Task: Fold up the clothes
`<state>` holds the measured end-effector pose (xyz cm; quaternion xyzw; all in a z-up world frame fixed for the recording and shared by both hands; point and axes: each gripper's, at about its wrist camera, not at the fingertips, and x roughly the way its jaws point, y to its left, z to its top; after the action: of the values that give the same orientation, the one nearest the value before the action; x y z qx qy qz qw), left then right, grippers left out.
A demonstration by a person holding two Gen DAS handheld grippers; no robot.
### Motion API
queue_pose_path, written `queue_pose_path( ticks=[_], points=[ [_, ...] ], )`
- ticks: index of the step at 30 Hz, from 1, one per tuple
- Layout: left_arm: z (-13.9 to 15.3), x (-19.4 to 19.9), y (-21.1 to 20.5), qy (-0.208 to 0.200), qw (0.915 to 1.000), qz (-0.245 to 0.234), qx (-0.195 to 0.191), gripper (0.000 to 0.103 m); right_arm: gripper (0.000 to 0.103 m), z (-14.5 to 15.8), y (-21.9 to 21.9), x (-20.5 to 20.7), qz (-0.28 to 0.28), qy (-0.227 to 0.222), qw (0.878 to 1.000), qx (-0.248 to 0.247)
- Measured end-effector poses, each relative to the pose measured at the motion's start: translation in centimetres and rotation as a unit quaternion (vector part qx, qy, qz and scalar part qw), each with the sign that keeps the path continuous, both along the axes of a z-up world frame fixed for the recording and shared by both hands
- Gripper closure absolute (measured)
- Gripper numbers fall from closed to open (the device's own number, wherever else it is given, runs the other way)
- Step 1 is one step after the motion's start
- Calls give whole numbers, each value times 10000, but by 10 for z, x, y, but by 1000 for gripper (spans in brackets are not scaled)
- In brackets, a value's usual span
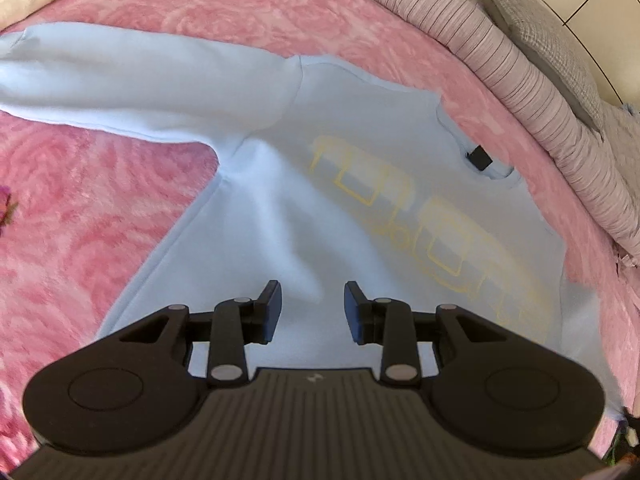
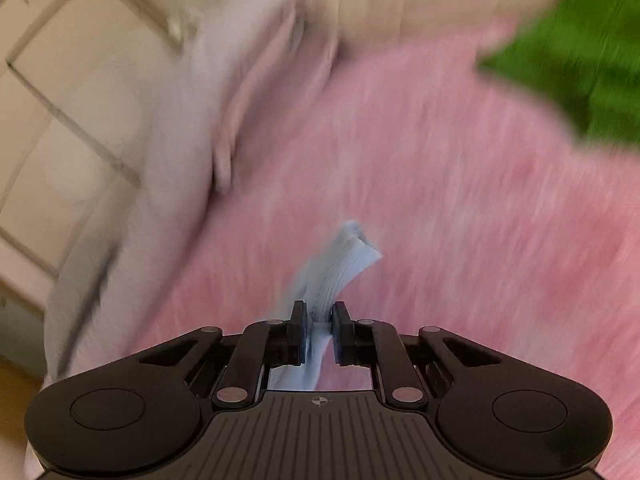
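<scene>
A light blue sweatshirt point(image 1: 288, 200) with a yellow print point(image 1: 432, 232) lies flat, front up, on a pink fuzzy blanket point(image 1: 80, 208). One sleeve point(image 1: 120, 80) stretches out to the left. The collar with a black tag point(image 1: 480, 158) points to the right. My left gripper point(image 1: 312, 312) is open and empty, held above the sweatshirt's body. My right gripper point(image 2: 320, 330) is shut on a ribbed light blue cuff point(image 2: 340, 264) of the sweatshirt, held above the blanket point(image 2: 440, 200). The right wrist view is motion-blurred.
A striped grey pillow point(image 1: 520, 68) lies along the blanket's far right edge. A green cloth point(image 2: 580, 48) lies at the upper right in the right wrist view. Pale bedding point(image 2: 180, 128) and tiled floor point(image 2: 60, 100) show at its left.
</scene>
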<state>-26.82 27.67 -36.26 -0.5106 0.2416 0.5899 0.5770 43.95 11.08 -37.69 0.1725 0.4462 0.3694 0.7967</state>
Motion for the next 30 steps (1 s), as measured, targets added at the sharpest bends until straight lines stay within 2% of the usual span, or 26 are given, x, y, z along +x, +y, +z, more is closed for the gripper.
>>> queue_pose_path(
  ticks=[1,3,4,6,8,10,12,13,15,17,20,22,23,28,29,30],
  points=[
    [0,-2,-1,25,10000,-33,-11,74,92,3,-6,5,-97,11,9999,-28],
    [-5,-5,-2,66,9999,-96,-95,74,91,-4,-8,11,69,171,9993,-322],
    [-8,-8,-2,77,9998,-117,-155,74,90,-12,-7,10,156,251,9975,-649],
    [-13,-12,-5,118,9994,-183,-262,74,85,-34,-2,12,319,638,9905,-1180],
    [-11,-20,-9,230,9987,-346,-303,74,77,-44,-9,3,-4,849,9841,-1561],
    [-6,-31,-15,363,9976,-503,-305,73,73,-45,-27,-13,-138,1115,9857,-1259],
    [-1,-46,-23,468,9967,-586,-320,72,71,-42,-42,-41,114,1479,9831,-1072],
    [1,-55,-29,513,9961,-606,-379,71,71,-39,-46,-59,435,1624,9797,-1089],
    [2,-72,-42,552,9954,-574,-526,70,71,-36,-55,-108,1245,1848,9666,-1265],
    [3,-89,-56,503,9953,-523,-647,70,70,-37,-63,-164,2094,2078,9437,-1497],
    [3,-109,-77,456,9952,-521,-687,68,70,-40,-72,-230,2887,2240,9143,-1749],
    [1,-116,-85,473,9947,-613,-670,67,69,-45,-73,-259,3078,2191,9054,-1934],
    [-1,-119,-87,470,9941,-690,-694,66,69,-47,-74,-272,3104,2165,9033,-2022],
    [-24,-119,-91,148,9916,-1054,-735,66,69,-41,-79,-307,2806,2022,9161,-2028],
    [-28,-117,-91,48,9914,-1091,-724,69,72,-40,-79,-312,2806,1973,9174,-2019],
    [-34,-115,-90,-102,9903,-1167,-751,73,87,-38,-79,-317,2824,1902,9185,-2012]
  ],
)
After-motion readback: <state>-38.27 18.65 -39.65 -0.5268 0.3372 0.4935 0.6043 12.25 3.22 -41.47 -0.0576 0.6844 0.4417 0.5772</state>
